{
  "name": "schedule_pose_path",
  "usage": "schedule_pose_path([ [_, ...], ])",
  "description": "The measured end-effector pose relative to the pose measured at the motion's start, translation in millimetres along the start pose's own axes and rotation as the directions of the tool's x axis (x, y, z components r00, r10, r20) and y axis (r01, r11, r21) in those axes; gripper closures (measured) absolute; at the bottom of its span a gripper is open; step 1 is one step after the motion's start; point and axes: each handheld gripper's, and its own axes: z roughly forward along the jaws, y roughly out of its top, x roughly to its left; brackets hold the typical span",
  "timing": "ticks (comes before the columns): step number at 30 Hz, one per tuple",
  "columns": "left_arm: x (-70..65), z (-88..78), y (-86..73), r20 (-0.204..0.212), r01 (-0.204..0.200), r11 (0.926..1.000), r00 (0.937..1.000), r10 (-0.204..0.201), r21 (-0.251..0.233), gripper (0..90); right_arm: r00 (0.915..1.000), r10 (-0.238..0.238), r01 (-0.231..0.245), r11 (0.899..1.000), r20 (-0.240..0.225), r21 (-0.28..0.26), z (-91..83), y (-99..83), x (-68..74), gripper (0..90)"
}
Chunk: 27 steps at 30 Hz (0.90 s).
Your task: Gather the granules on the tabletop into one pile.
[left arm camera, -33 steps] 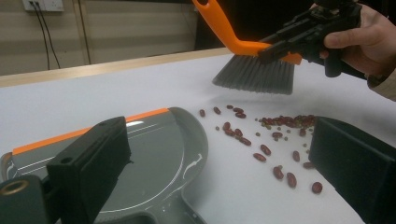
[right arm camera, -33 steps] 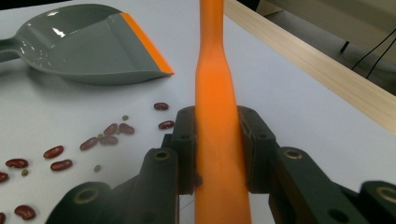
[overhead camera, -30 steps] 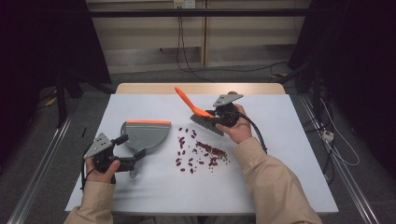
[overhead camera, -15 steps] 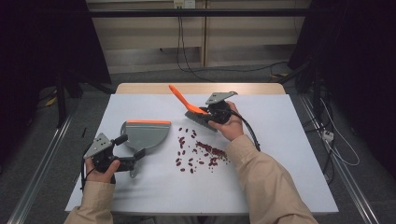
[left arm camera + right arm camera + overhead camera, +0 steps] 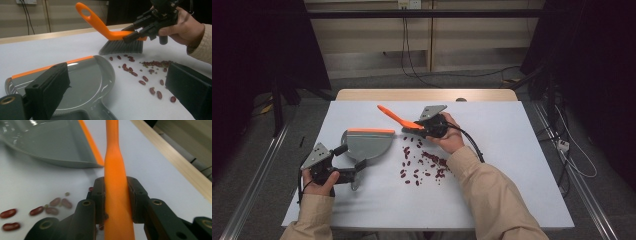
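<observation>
My right tool (image 5: 416, 128) is clamped on the orange handle of the hand brush (image 5: 398, 119); in the right gripper view both pads press the handle's flanks, so the grip looks firm. Against the frames from a second ago, this tool has carried the brush leftward across the tabletop (image 5: 512, 165) and a little lower, toward the dustpan (image 5: 366, 144). The bristles now sit at the far edge of the scatter of red beans (image 5: 422, 162), with the handle's looped end slanting up and away from the tool. The beans lie between the brush and me, mostly just below the right tool, with a few strays nearer the pan; a handful of small greenish bits are mixed in. My left tool (image 5: 354, 174) has not shifted. Its jaws stand wide in the left gripper view, with the dustpan's stub handle lying between them, and I cannot tell whether either pad actually presses it. The pan's orange lip is turned away from that tool, and the open grey bowl holds no beans that I can see. My reading: the brush has only been positioned, no sweep has started. Sweeping toward the pan looks awkward while its lip faces away from the pile, so the pan may need turning first.
</observation>
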Motion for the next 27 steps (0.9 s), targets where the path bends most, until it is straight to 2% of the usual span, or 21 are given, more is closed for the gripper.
schedule_pose_path([
  [7,0.1,0.3,-0.2,-0.002,0.001,1.0,1.0,-0.001,0.002,5.0,0.9942,-0.058,0.06,0.998,-0.091,0.012,-7.8,0.4,15.1,71.0],
  [14,-0.9,0.0,0.1,-0.007,0.001,1.0,1.0,-0.001,0.001,5.1,0.9831,-0.079,0.079,0.997,-0.165,-0.006,-19.2,-4.2,26.4,70.9],
  [22,-1.2,0.2,0.1,-0.007,0.002,1.0,1.0,-0.002,0.0,5.1,0.9717,-0.106,0.106,0.994,-0.211,-0.011,-31.6,-8.1,40.4,70.8],
  [27,-1.7,-0.1,0.3,-0.007,0.001,1.0,1.0,-0.001,-0.002,5.0,0.9691,-0.111,0.11,0.994,-0.22,-0.015,-37.7,-11.1,44.6,70.8],
])
